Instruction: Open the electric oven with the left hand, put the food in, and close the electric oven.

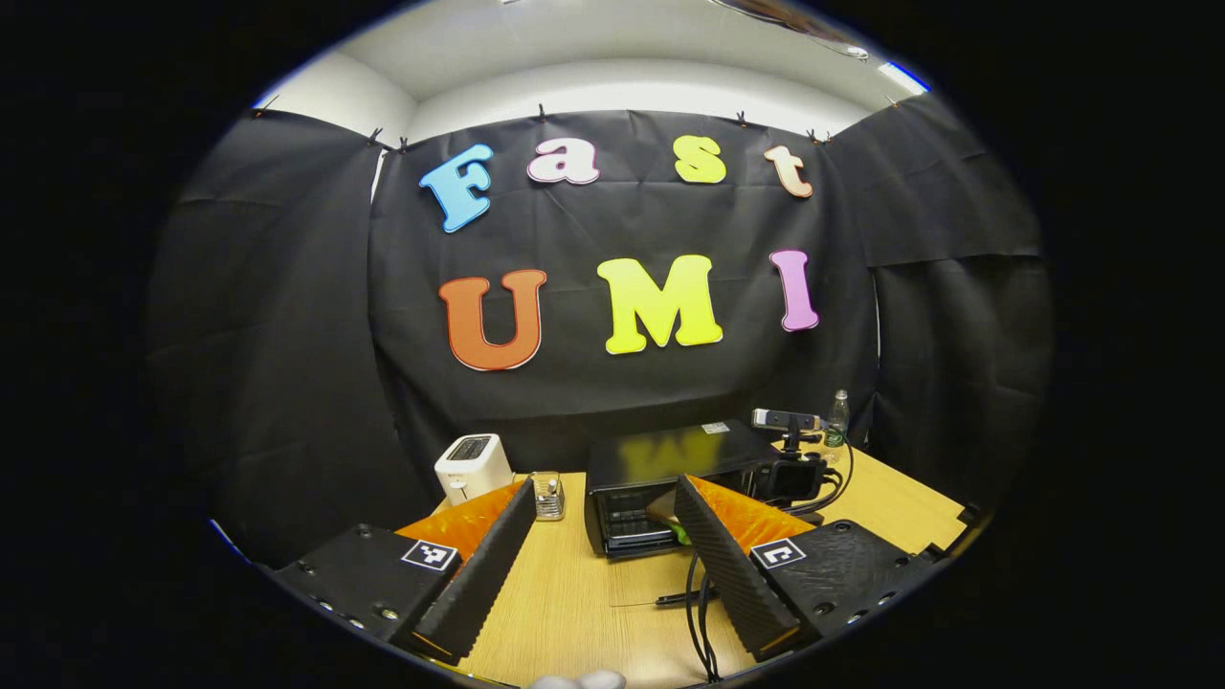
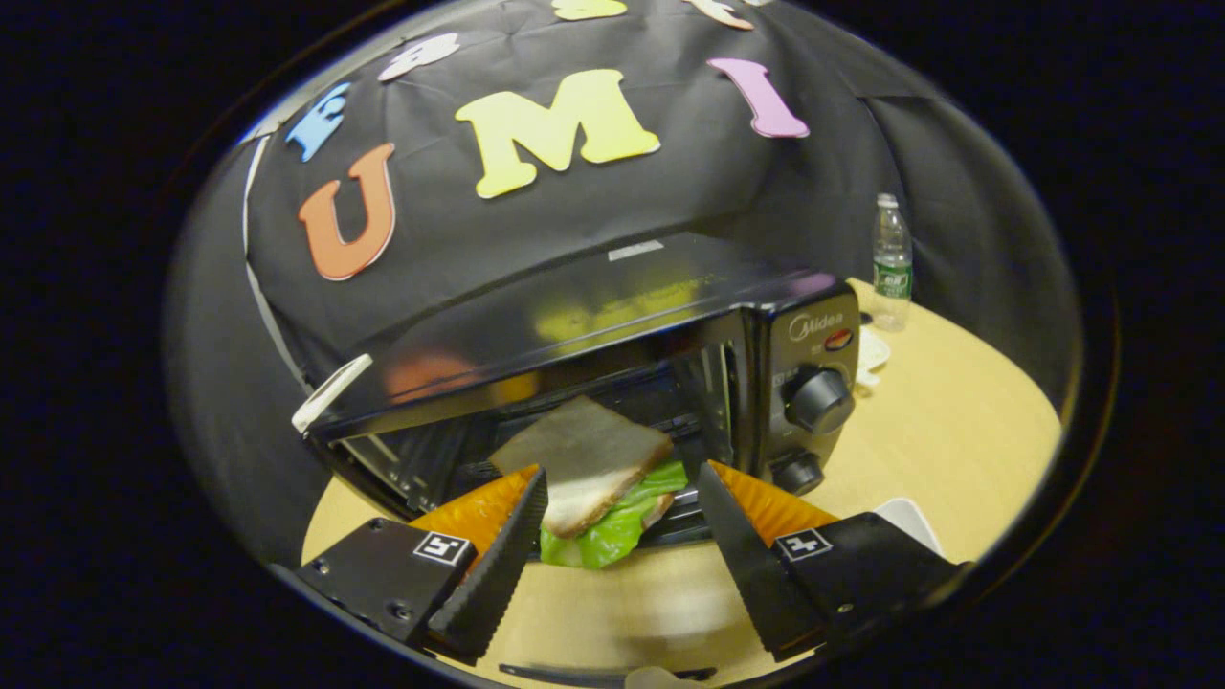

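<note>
While the left gripper view looks across a wooden desk (image 1: 593, 612), the left hand-held gripper (image 1: 598, 555) hangs with its jaws spread wide and nothing between them. Ahead of it, slightly toward its right finger, sits the black electric oven (image 1: 660, 478). Its front looks open, though the door itself is hard to make out from here. A slice of the food shows just behind that finger's tip, at the oven mouth. Farther ahead toward its left finger stand a white toaster (image 1: 473, 466) and a small glass jar (image 1: 547, 496). A camera on a stand (image 1: 790, 450) and a plastic bottle (image 1: 837, 413) stand beyond the oven on the right. Black cables (image 1: 703, 612) trail over the desk near the right finger.

Turning to the right gripper view, the right hand-held gripper (image 2: 622, 522) is also open. The sandwich (image 2: 593, 478), bread with green lettuce, sits between and just beyond its fingertips, at the oven's open front; neither finger clearly presses on it. It appears to rest on the rack or the lowered door, but I cannot tell which.

By my judgement, opening is done and the food is going in; release, withdrawal and closing remain.

Readable writing: "Midea" on the control panel (image 2: 809, 383), above two knobs. A small white sticker on the oven top is too small to read.
</note>
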`<state>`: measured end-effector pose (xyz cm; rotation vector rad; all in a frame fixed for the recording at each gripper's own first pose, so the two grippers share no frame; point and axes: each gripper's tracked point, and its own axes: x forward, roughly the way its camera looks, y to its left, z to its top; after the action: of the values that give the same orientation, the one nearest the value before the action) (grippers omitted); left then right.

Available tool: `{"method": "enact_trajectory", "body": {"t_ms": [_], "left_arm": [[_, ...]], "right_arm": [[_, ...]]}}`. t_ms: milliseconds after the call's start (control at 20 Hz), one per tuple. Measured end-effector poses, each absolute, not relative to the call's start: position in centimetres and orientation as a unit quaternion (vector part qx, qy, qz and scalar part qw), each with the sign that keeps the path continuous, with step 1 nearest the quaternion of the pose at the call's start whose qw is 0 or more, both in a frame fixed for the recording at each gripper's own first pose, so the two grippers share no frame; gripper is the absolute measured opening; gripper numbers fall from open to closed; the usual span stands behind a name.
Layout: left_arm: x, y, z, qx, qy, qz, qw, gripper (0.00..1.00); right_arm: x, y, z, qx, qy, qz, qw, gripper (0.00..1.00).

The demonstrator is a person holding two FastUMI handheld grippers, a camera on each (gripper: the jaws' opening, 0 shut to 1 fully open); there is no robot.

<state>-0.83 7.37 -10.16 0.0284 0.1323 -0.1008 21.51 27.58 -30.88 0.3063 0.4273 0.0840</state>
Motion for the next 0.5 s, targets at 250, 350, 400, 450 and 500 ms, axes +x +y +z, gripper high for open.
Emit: {"method": "enact_trajectory", "body": {"t_ms": [250, 350, 400, 450, 500], "left_arm": [[-0.9, 8.1, -9.4, 0.003, 0.050, -0.036, 0.998, 0.96], [-1.0, 8.2, -9.6, 0.003, 0.049, -0.030, 0.998, 0.96], [-1.1, 8.2, -9.8, 0.003, 0.049, -0.028, 0.998, 0.96], [-1.2, 8.2, -10.1, 0.005, 0.051, -0.026, 0.998, 0.96], [-1.3, 8.1, -10.4, 0.009, 0.054, -0.023, 0.998, 0.96]], "right_arm": [[16.5, 23.9, -22.5, 0.084, 0.149, 0.069, 0.983, 0.94], [14.1, 21.2, -18.1, 0.061, 0.114, 0.068, 0.989, 0.95], [12.9, 19.8, -15.8, 0.059, 0.102, 0.067, 0.991, 0.95], [11.9, 18.3, -13.8, 0.055, 0.086, 0.064, 0.993, 0.95], [10.9, 16.7, -11.9, 0.049, 0.072, 0.059, 0.994, 0.95]]}}
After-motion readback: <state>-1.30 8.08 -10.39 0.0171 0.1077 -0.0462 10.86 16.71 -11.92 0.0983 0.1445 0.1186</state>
